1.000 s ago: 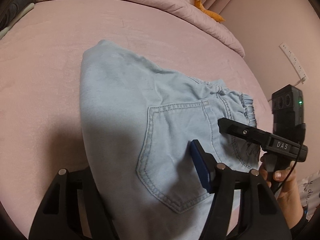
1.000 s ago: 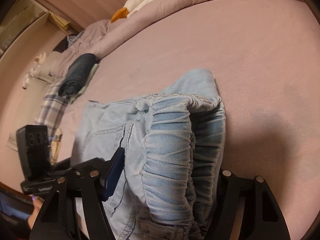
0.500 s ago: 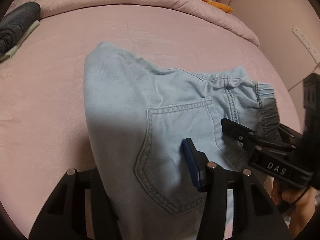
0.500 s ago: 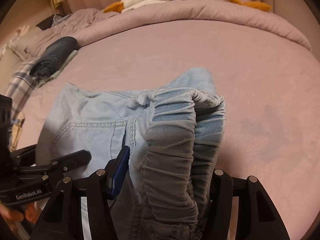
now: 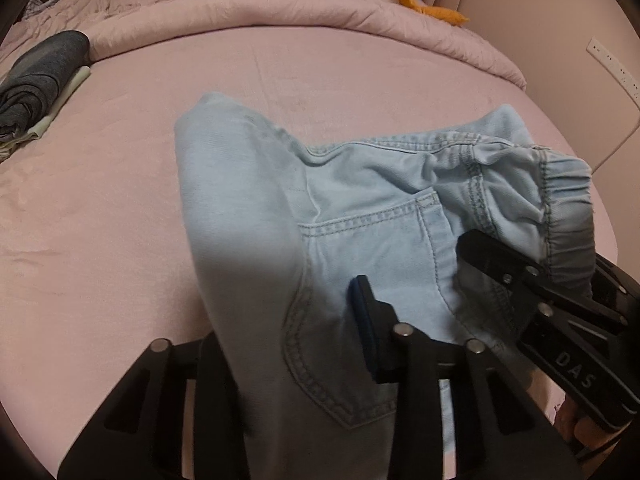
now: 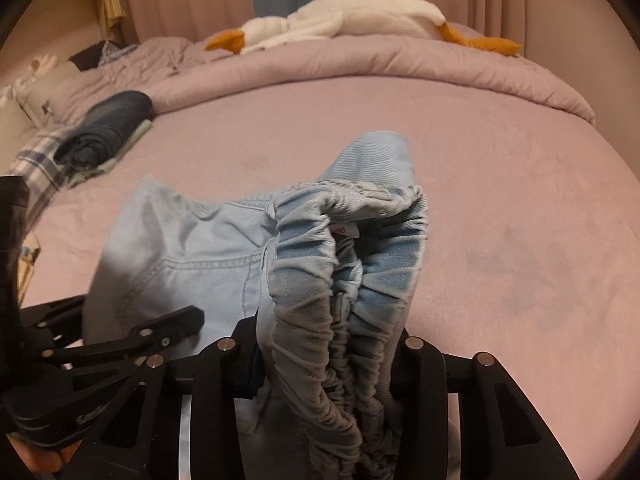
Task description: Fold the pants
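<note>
Lying bunched on the pink bed (image 5: 120,220), the light blue pants (image 5: 360,216) are lifted at their near edge between both grippers. Their back pocket (image 5: 372,264) faces up, and the gathered elastic waistband (image 6: 352,280) sits at the right end, folded over on itself. The left gripper (image 5: 288,340) has denim between its fingers near the pocket; its jaws have just been closing and now appear to pinch the cloth. The right gripper (image 6: 324,356) has the thick waistband between its fingers; its jaws have also just been closing and now squeeze the bunched elastic from both sides. Further back on the bed, a rolled dark garment (image 5: 40,76) lies at the left, well apart from the pants. A rumpled pink quilt (image 6: 360,64) runs along the far edge, with a white plush goose (image 6: 344,20) resting on it.
</note>
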The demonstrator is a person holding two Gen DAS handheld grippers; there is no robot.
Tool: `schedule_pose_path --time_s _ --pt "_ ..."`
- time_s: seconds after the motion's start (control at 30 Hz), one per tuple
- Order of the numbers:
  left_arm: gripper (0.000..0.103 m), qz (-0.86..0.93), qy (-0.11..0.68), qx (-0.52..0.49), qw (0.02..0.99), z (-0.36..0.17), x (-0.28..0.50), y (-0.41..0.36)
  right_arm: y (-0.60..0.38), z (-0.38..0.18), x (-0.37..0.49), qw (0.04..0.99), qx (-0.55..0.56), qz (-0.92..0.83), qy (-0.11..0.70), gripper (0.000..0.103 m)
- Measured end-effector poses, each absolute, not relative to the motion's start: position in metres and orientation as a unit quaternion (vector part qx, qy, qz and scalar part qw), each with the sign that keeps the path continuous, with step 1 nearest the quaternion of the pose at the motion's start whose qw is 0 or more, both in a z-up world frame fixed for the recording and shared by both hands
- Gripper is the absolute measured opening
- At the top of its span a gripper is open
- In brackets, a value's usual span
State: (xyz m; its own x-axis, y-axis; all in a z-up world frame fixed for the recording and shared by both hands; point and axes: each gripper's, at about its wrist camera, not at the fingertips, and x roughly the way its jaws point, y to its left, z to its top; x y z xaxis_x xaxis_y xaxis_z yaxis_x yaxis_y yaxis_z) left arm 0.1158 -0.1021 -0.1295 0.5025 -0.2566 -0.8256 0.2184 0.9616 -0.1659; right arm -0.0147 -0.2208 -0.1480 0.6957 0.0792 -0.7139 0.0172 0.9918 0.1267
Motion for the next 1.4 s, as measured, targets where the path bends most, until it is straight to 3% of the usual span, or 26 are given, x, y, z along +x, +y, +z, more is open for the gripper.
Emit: schedule_pose_path --time_s 0.17,1.4 --pt "0.025 -0.134 0.471 -0.042 0.871 -0.122 0.105 -0.092 -0.214 -0.141 -0.026 0.927 0.061 0.021 0.370 0.042" --pt "0.023 -0.059 0.436 -0.068 0.895 -0.108 0.036 -0.016 -0.132 -0.129 -0.049 0.924 0.024 0.128 0.358 0.041"
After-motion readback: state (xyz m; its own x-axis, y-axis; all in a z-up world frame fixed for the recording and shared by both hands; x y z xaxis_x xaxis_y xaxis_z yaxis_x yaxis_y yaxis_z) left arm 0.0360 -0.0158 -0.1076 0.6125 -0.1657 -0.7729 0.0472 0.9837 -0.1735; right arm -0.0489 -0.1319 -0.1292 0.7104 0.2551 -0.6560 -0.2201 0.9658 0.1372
